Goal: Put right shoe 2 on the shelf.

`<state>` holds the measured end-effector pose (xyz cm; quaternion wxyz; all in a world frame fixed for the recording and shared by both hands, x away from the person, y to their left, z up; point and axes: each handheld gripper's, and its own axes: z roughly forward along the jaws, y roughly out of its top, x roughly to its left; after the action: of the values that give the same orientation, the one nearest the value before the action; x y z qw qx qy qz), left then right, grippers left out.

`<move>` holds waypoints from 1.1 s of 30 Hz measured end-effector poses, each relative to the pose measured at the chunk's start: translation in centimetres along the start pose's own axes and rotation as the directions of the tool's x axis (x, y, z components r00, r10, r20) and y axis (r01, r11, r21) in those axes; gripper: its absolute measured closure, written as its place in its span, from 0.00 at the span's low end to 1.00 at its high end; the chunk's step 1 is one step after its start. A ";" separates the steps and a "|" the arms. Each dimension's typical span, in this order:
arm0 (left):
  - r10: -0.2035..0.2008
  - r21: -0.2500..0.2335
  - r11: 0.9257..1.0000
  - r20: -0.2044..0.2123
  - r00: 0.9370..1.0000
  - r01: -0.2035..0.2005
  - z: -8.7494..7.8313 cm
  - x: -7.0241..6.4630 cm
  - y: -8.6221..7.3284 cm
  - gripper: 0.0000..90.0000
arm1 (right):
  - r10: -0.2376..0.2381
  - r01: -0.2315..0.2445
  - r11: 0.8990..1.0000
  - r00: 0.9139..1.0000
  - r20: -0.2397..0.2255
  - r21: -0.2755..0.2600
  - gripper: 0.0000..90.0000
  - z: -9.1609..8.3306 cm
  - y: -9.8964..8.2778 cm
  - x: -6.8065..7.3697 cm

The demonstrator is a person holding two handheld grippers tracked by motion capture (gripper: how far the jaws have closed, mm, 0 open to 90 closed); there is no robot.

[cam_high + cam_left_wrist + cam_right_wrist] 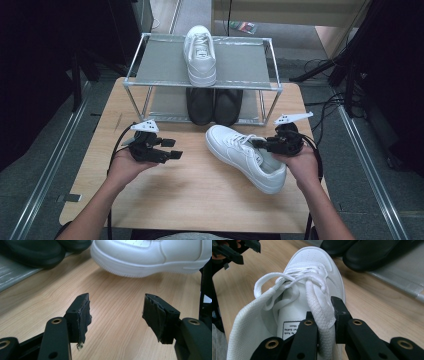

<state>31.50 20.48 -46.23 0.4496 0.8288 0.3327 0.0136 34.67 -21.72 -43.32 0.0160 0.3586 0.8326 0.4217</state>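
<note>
now the right tool is clenched on the collar of the white leather sneaker, which lies on the wooden tabletop, toe angled toward the metal shoe rack; the left tool gapes empty, just left of it.

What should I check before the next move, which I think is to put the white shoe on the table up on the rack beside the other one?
1. Right gripper shut on the white shoe, at its collar edge: ok.
2. Grip firm enough to lift the whole shoe: cannot tell.
3. Left gripper open, nothing between its jaws, free to help: ok.
4. Free space on the top shelf beside the shelved white shoe: ok.
5. Black shoes on the lower shelf, out of the way: ok.
6. Loose lace clear of the rack: ok.
</note>
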 end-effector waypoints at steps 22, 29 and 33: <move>-0.026 -0.006 1.000 -0.025 0.999 0.025 -1.1 0.2 -1.5 0.43 | 0.013 -0.016 0.999 0.998 -0.056 -0.052 0.94 -3.7 5.7 -1.0; -0.024 -0.008 1.000 -0.019 1.000 0.024 -1.1 0.0 -1.5 0.44 | 0.017 -0.019 0.997 1.000 -0.025 -0.076 0.93 -5.8 7.4 -1.1; -0.017 0.003 1.000 -0.016 1.000 0.017 -1.0 0.0 -1.4 0.44 | 0.041 -0.041 0.995 0.999 -0.007 -0.095 0.94 -7.0 8.2 -0.9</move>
<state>30.38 21.74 -46.72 0.4458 0.8265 0.3433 0.0161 37.84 -23.97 -33.18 0.0221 0.3733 0.8042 0.4621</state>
